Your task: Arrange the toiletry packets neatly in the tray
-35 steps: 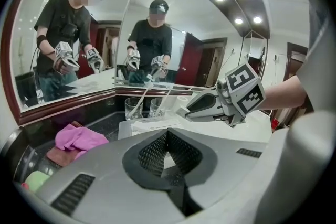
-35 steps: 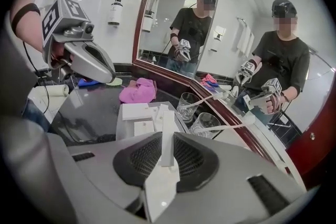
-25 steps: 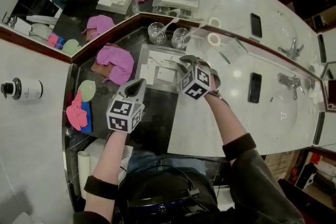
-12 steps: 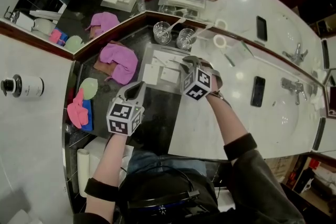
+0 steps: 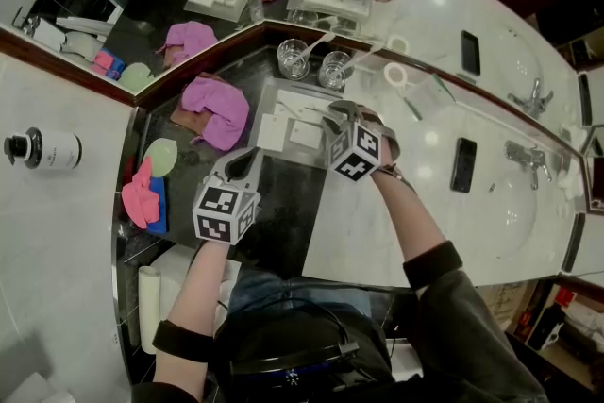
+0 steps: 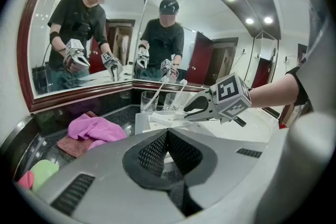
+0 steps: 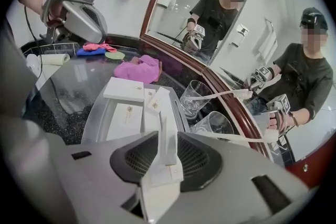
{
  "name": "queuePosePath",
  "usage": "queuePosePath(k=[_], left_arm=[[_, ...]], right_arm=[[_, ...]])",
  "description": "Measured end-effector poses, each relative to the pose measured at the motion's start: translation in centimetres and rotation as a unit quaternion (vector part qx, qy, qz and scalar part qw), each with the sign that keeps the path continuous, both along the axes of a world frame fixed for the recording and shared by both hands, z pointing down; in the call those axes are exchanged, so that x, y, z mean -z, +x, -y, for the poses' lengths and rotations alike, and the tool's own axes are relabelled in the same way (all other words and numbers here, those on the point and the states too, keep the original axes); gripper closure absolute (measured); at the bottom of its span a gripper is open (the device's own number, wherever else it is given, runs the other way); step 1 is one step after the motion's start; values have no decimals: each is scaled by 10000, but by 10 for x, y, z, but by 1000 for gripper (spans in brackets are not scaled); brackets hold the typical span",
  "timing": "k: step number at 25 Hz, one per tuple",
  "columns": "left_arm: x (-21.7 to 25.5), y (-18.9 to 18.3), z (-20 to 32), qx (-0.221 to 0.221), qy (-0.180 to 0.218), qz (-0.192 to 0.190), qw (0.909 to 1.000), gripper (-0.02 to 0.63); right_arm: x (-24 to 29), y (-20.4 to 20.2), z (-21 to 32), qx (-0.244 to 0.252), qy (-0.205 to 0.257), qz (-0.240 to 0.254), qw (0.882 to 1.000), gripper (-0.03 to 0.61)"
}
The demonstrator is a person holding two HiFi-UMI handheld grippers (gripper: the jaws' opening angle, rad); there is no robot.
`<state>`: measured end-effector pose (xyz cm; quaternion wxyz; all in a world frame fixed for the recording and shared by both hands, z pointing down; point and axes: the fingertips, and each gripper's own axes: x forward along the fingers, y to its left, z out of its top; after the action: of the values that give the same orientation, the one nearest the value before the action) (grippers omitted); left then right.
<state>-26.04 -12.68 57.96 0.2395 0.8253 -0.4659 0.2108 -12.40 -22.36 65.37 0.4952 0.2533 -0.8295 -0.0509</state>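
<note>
Just opening, right hand-held gripper, packet between

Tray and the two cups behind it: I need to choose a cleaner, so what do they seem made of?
The tray looks like frosted plastic or brushed metal: pale grey and matte with a softly lit rim. I cannot tell which. The two cups look like clear glass: see-through walls with bright glints, and toothbrushes visible through them.

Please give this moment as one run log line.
left claw: shut, empty | right claw: jaws just been opening, white packet between them | tray: other packets inside
</note>
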Motion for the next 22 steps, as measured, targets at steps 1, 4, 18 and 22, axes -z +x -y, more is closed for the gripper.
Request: queuePosePath(k=[1, 4, 18, 22], left_arm=[[0, 0, -1, 3, 3, 5, 10000, 612], [3, -1, -4, 27, 25, 20, 10000, 612], [51, 10, -28, 169, 234, -157, 9995, 612], [64, 13, -39, 275, 291, -247, 9989, 612]], right_arm=[[2, 0, 1, -38, 29, 30, 10000, 442], [12, 1, 3, -128, 113, 136, 9998, 442], [116, 32, -54, -762, 202, 1237, 9892, 463], [144, 55, -83, -987, 155, 1534, 9831, 497]])
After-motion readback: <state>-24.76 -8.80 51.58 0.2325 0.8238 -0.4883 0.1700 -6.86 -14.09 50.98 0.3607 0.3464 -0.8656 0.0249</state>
